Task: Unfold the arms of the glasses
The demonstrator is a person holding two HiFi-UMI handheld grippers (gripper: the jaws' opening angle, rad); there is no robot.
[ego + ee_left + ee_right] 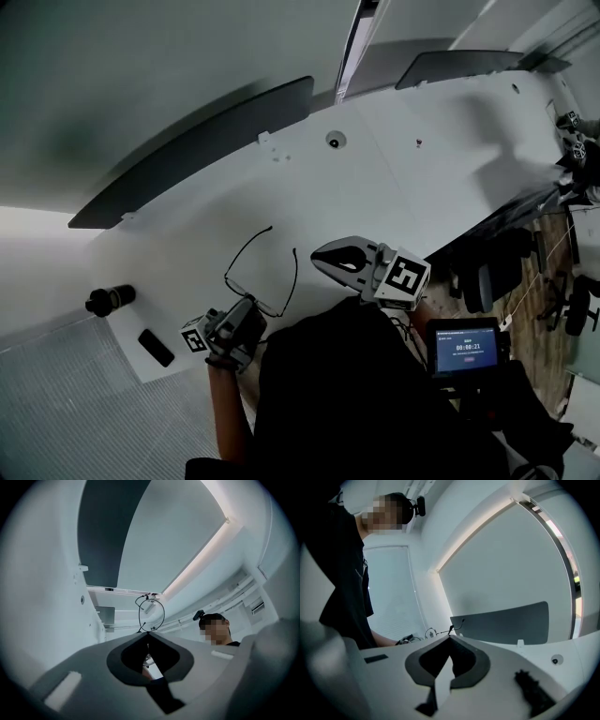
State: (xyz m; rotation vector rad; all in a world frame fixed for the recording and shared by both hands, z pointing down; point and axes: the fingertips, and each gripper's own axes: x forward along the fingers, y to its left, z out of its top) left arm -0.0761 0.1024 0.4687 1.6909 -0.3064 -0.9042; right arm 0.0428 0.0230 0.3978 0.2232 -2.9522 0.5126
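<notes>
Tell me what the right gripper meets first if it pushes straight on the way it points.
The glasses arm, just past the tips of the shut right gripper; whether they already touch is unclear.

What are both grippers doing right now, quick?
Left gripper: closed, holding the glasses.
Right gripper: closed, pinching the glasses arm.

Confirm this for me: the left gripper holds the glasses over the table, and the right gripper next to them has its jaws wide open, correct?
Not quite. The right gripper has its jaws closed together, not wide open, as the right gripper view shows. The rest stands: the left gripper holds the glasses over the table.
</notes>
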